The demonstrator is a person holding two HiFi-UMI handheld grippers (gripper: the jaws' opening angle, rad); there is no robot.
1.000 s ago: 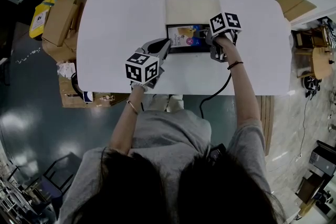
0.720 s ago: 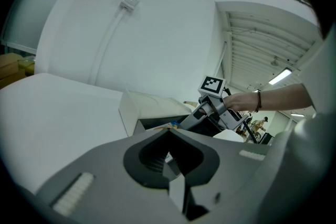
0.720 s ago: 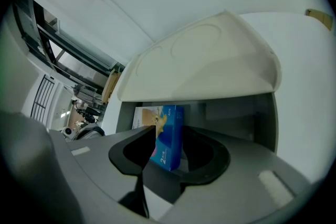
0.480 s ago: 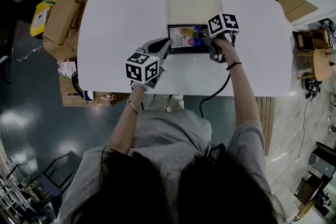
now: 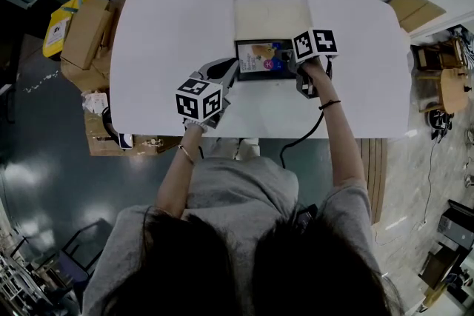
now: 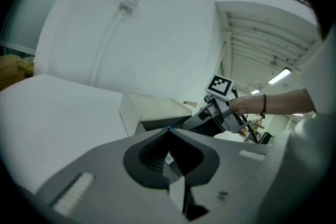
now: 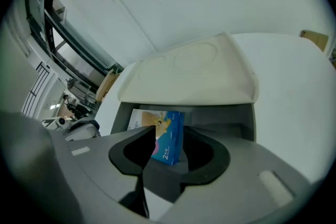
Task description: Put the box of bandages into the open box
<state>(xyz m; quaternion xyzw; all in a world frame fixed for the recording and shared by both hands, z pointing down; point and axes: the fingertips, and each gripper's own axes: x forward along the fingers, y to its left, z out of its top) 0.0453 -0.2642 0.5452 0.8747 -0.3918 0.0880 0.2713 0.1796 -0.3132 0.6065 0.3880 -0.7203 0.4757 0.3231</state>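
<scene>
The open box (image 5: pixel 238 60) sits mid-table with its pale lid (image 5: pixel 272 18) folded back. The blue and tan box of bandages (image 5: pixel 265 57) rests inside it. My right gripper (image 5: pixel 291 60) reaches in from the box's right. In the right gripper view the box of bandages (image 7: pixel 169 138) stands tilted between the jaws of the right gripper (image 7: pixel 163 139), under the lid (image 7: pixel 194 73). The jaws are closing and I see no pad pressing on it. My left gripper (image 5: pixel 234 64) points at the box's front left corner, fingertips together and nothing between them. The left gripper view shows the left gripper (image 6: pixel 169 134) and the lid (image 6: pixel 152 108).
The white table (image 5: pixel 170 26) is bare around the box. A black cable (image 5: pixel 300 133) trails from my right gripper over the front edge. Cardboard boxes (image 5: pixel 85 29) are stacked on the floor to the left. More cardboard (image 5: pixel 415 7) and wooden furniture (image 5: pixel 437 78) stand to the right.
My right gripper has drawn back slightly toward me at the box's right end. The bandage box stays in the open box. The left gripper holds its place.
</scene>
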